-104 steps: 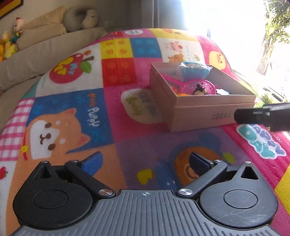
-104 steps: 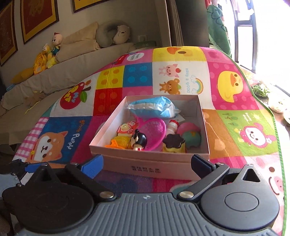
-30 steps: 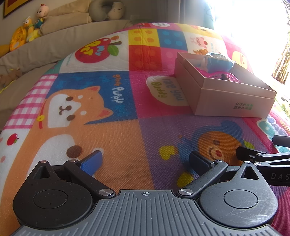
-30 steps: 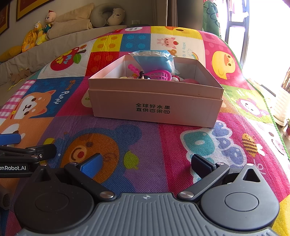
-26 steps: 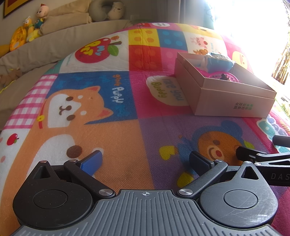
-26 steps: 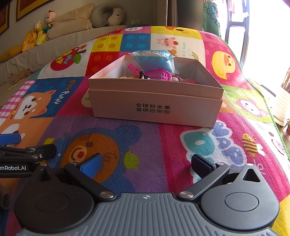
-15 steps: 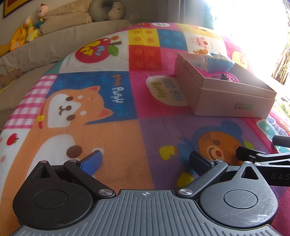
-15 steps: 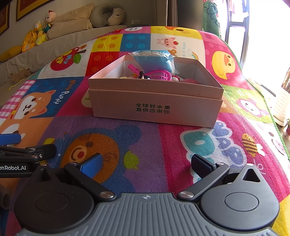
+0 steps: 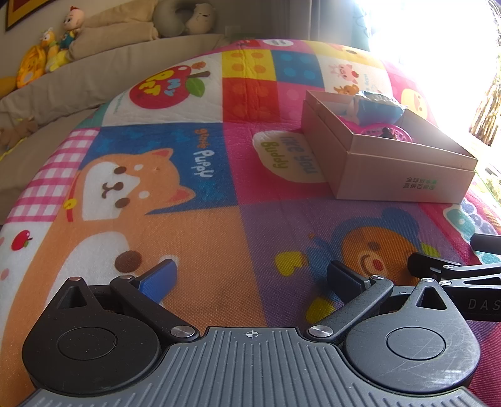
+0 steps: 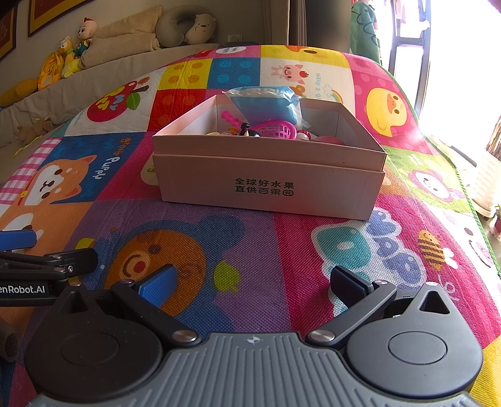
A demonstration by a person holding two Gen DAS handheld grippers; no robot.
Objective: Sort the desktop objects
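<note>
We hold both tools low over the play mat, side by side and well short of the cardboard box. The left tool is spread wide with nothing between its fingers, and the right tool is the same: wide and empty. Each one shows at the edge of the other's view, so they sit near each other but apart.

The task's things are in the box. From the right wrist view we see a blue pouch standing highest at the back, a pink basket in front of it, a pink beaded piece, and a small dark-haired figure poking above the near wall. Other small items lie below the rim, but the wall hides most of them and we cannot tell what they are.

On the mat itself we find no loose object in either view; only the printed dog, bear and apple patches surround the box. The plush toys and the neck pillow on the beige sofa beyond do not look like part of the job.

We judge the sorting to be finished or nearly so: everything we can see is gathered in the box, and nothing visible is left to pick up. If anything remains, it lies outside these views.
</note>
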